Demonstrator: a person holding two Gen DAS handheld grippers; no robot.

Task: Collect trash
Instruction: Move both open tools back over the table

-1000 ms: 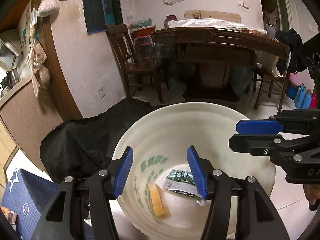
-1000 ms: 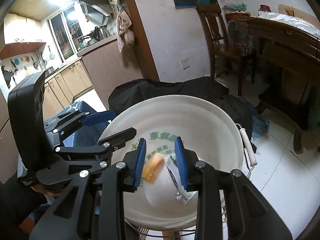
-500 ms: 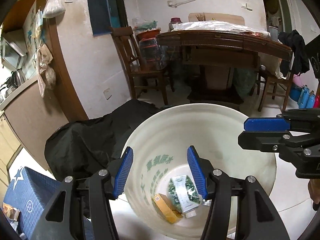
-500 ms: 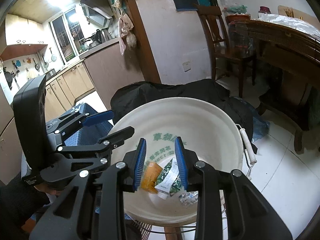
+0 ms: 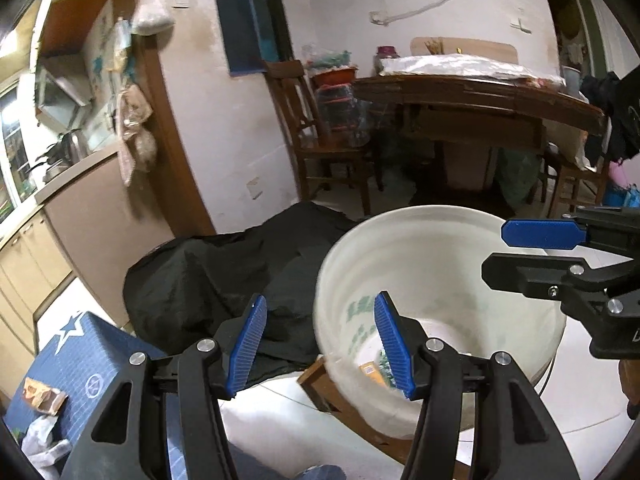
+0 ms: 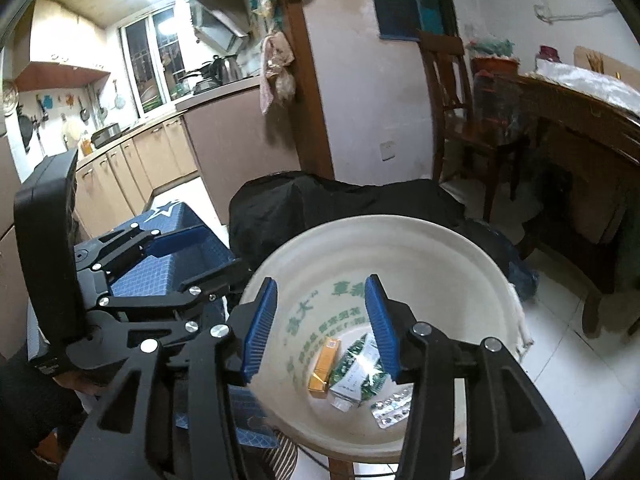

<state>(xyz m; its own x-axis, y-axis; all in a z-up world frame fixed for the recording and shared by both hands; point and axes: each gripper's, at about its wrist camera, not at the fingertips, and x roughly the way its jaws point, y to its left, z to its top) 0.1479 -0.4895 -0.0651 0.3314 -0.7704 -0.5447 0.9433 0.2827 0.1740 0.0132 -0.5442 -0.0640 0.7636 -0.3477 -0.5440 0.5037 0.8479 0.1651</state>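
A dim kitchen and dining room is shown, with a white bucket point(image 6: 400, 256) on a low wooden stool. An orange carton point(image 6: 325, 364), a green-and-white packet point(image 6: 356, 372) and a blister strip point(image 6: 390, 408) lie at its bottom. The right tongs point(image 6: 320, 328), just opened, and the left tongs point(image 5: 320, 344) are both spread and empty. More trash should be sought before either is closed.

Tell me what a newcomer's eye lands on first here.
The big white bucket with green lettering fills the foreground, an orange carton, a green-and-white pack and a blister strip on its bottom. The right gripper hangs open above them, empty. Black fabric is heaped behind the bucket.
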